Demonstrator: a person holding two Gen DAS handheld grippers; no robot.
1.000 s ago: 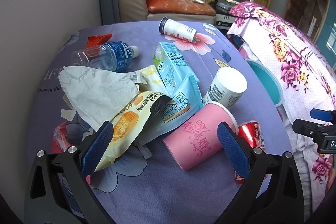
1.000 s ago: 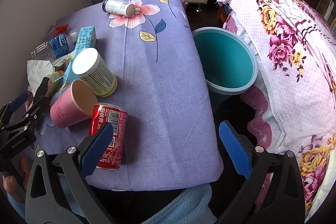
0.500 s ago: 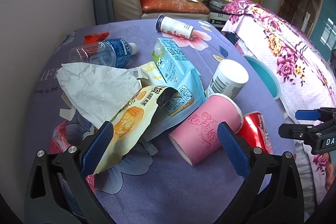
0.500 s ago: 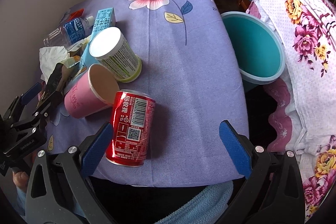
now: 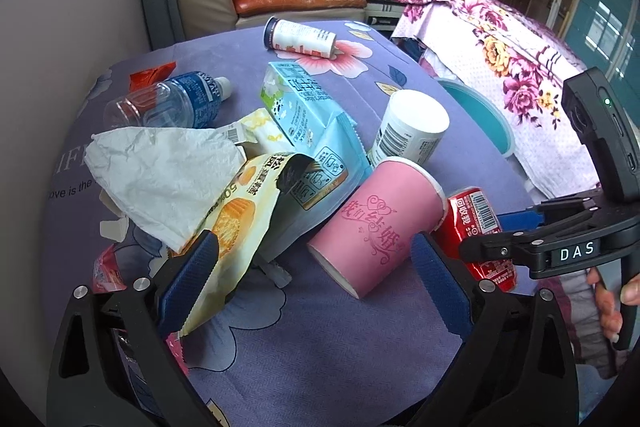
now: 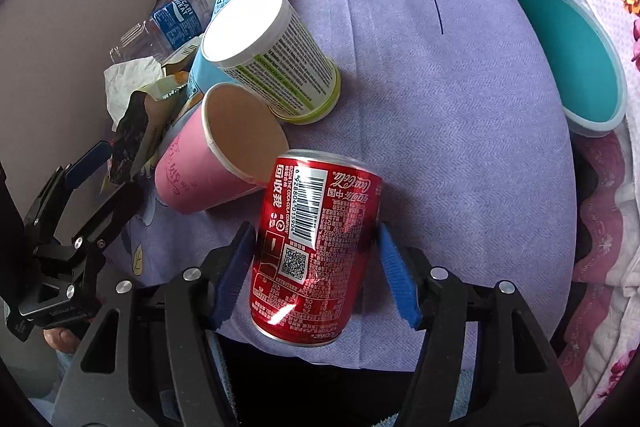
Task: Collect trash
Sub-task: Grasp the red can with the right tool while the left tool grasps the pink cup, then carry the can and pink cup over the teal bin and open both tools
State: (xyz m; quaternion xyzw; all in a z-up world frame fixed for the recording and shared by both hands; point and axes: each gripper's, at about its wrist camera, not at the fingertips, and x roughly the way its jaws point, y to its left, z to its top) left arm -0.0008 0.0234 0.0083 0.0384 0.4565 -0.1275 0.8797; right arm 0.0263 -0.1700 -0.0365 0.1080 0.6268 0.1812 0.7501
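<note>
Right jaws closing on the red aluminium drink can at the near edge of the desk; left jaws spread.

The right gripper straddles the can, which lies on its side near the desk's front edge beside the tipped pink paper cup. Its jaws have just been closing, and the blue pads sit at or almost at the can's flanks; firm contact cannot be confirmed. The can is judged light, thin-walled, smooth and liable to roll or dent, so a moderate mid-body hold suits it. The left gripper hovers with jaws spread over the cup and the soft yellow snack wrapper, holding nothing. The teal plastic bin stands just off the desk's right edge; the cloth between can and bin is bare, giving an open path.
</note>
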